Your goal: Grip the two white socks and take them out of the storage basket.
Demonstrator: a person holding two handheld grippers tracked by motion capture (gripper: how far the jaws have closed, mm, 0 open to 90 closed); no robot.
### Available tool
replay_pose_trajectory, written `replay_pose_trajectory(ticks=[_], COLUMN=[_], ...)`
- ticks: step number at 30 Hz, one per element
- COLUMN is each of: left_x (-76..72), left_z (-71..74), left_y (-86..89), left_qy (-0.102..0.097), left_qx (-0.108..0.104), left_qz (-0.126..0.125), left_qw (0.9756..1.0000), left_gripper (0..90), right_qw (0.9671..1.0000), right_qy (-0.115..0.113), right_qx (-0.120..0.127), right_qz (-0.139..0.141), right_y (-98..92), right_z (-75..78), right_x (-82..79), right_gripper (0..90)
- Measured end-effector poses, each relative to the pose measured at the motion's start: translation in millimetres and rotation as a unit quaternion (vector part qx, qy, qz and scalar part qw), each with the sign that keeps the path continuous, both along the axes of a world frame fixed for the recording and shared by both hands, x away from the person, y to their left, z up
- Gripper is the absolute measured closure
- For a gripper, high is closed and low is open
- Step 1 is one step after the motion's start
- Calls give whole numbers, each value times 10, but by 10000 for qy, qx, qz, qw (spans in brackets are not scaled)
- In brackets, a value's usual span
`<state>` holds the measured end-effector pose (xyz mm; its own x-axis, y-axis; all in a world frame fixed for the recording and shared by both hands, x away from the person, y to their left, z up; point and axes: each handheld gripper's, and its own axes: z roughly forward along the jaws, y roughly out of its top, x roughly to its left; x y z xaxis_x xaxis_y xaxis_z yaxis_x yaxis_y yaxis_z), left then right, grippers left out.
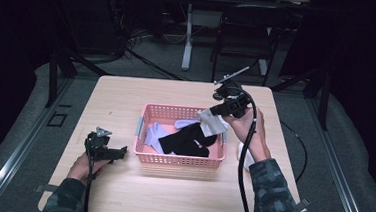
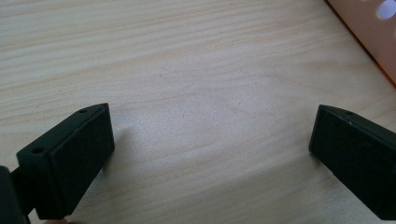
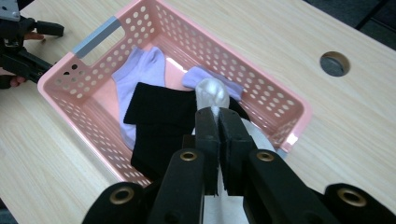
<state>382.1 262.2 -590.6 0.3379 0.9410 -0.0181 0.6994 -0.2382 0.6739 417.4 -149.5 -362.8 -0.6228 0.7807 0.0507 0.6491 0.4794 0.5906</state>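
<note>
At the left of the high view, the left gripper [image 1: 116, 152] rests on the wooden table [image 1: 119, 196], just beside the pink basket's [image 1: 179, 160] left end. Its jaws stand wide apart with nothing between them, only bare wood below, and a corner of the basket shows at the upper right of the left gripper view.

Inside the basket lie a lavender sock [image 3: 140, 77] toward the left end and black socks [image 3: 156, 121] across the middle.

Further right, the right gripper [image 3: 218, 114] has its jaws pressed together on a white sock [image 3: 212, 93], pinching it near one end. The sock hangs above the basket's right end, its length trailing down from the jaws toward the basket's right rim. The right hand [image 1: 247, 127] is plainly the nearer one; the pinched sock looks ready to be carried clear of the basket, probably rightward, where a white item [image 1: 240, 151] already lies on the table.
</note>
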Motion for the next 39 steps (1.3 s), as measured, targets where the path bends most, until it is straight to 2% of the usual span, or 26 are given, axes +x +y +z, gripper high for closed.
replay_pose_trajectory(ticks=[9,15,26,31,39], left_x=[0,-1,-1,-2,-3], left_z=[0,0,0,0,0], left_y=[0,0,0,-1,-1], left_qy=[-2,-3,-3,-3,-3], left_qx=[0,0,4,2,3], left_qz=[-1,-1,-5,0,0], left_qw=[10000,10000,10000,10000,10000], left_gripper=[0,0,0,0,0], right_qw=[9997,9992,9973,9956,9935], right_qy=[-183,-261,-271,-208,-160], right_qx=[40,34,8,-68,-120], right_qz=[-162,-295,-677,-910,-1117], right_y=[-210,-402,-773,-987,-1154], right_z=[199,247,219,125,33], right_x=[-97,-155,-236,-269,-297], right_gripper=[875,875,875,875,875])
